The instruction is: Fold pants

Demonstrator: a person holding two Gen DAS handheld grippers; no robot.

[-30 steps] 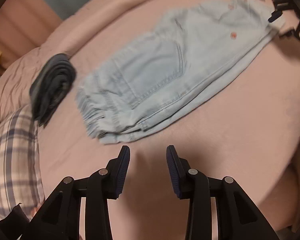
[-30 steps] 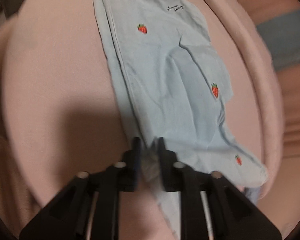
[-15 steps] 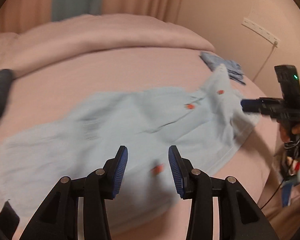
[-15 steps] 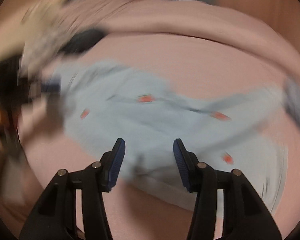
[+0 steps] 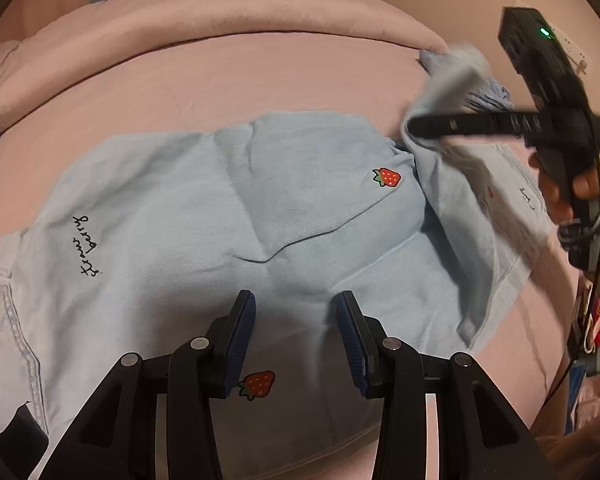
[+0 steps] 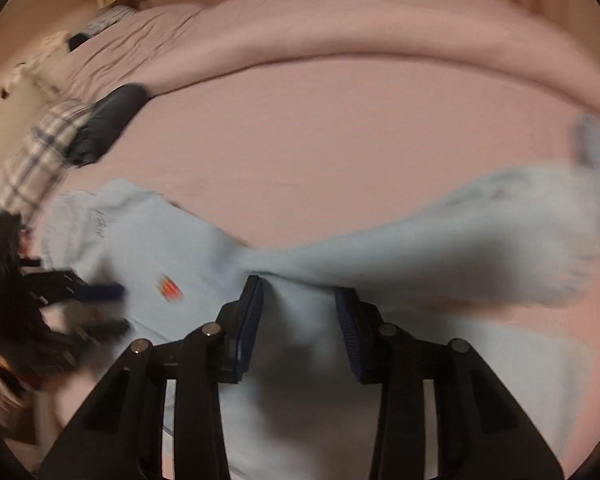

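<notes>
Since a second ago both views have swung: pants (image 5: pixel 228 216) that then ran lengthwise away from the right wrist camera now lie crosswise in both views, long axis left to right. Item: light blue pants with red strawberry motifs (image 5: pixel 387 177) and dark script lettering (image 5: pixel 85 246), spread on a pink bed (image 5: pixel 220 76); stitched seam end at near left, one leg raised at far right. Left gripper (image 5: pixel 296 336): jaws spread, hovering over the near middle of the cloth, nothing between the pads. Right gripper (image 6: pixel 300 320): jaws have just been closing; blurred fabric passes between them and trails off to the right; whether the pads press on it cannot be told. In the left wrist view it appears at far right with a lifted fold of leg (image 5: pixel 448 80) at its tip. Also present: dark folded garment (image 6: pixel 108 120), plaid pillow (image 6: pixel 32 152), far left.
</notes>
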